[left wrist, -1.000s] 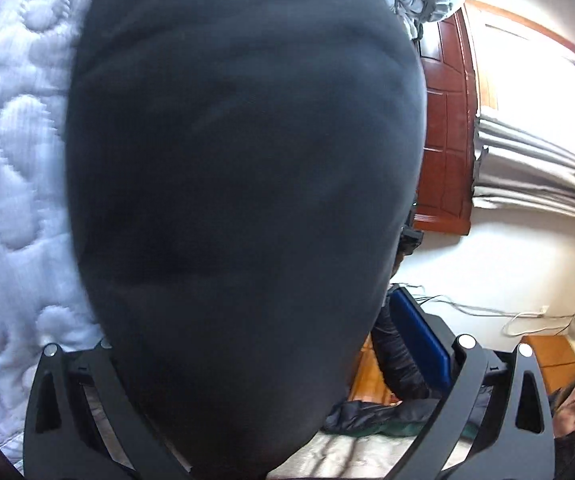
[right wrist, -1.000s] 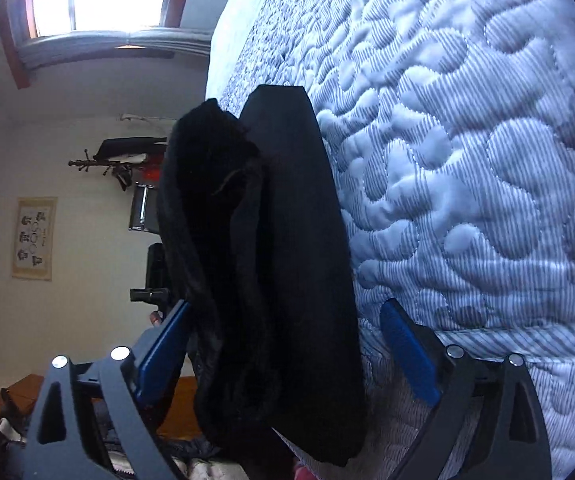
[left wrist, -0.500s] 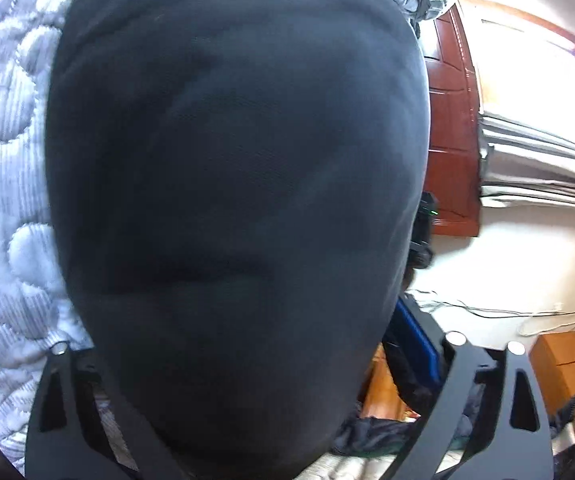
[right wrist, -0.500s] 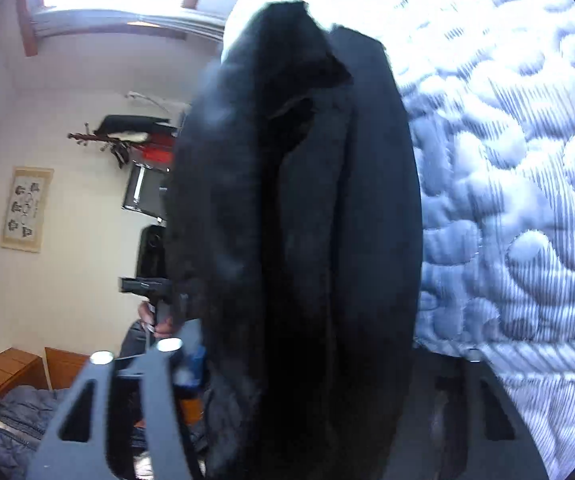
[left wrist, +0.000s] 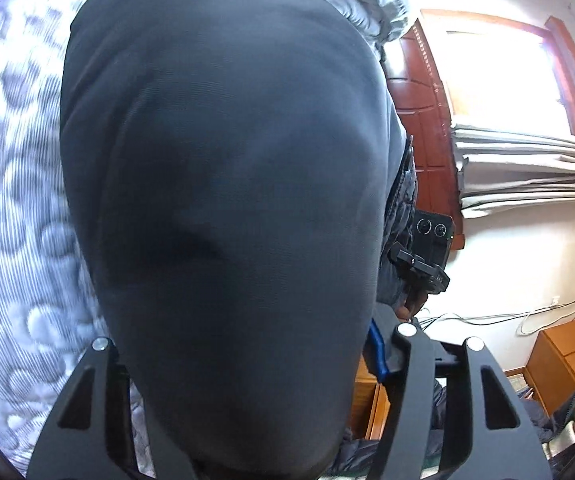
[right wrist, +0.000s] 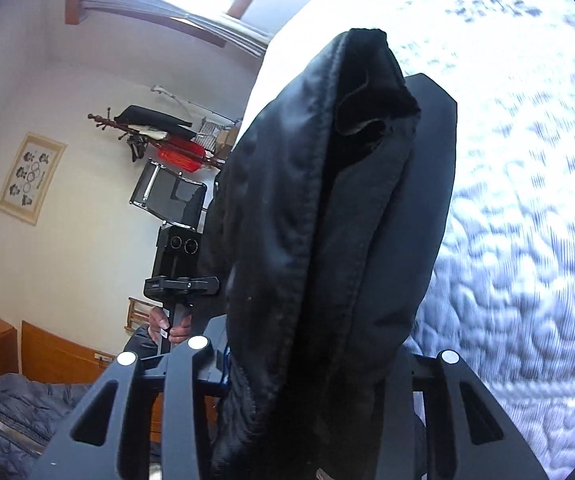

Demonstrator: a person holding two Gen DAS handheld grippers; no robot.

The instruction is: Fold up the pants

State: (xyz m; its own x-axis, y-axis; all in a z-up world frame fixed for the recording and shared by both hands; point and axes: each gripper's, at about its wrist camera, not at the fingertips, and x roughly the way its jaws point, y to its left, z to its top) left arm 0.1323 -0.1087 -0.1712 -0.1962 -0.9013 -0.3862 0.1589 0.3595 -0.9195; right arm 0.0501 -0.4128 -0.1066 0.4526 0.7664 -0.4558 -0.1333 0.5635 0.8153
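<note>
While both grippers clamp the black pants (left wrist: 223, 208), lifted above the quilted mattress (left wrist: 15, 216), a fold appears mid-carry. Left gripper (left wrist: 247, 432) and right gripper (right wrist: 307, 420) pinch bunched fabric. Next, lower and lay the layers flat, edges aligned.

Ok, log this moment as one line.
task: fold pants | left gripper: shut on pants | right gripper: shut on pants | pants: lifted above quilt
</note>
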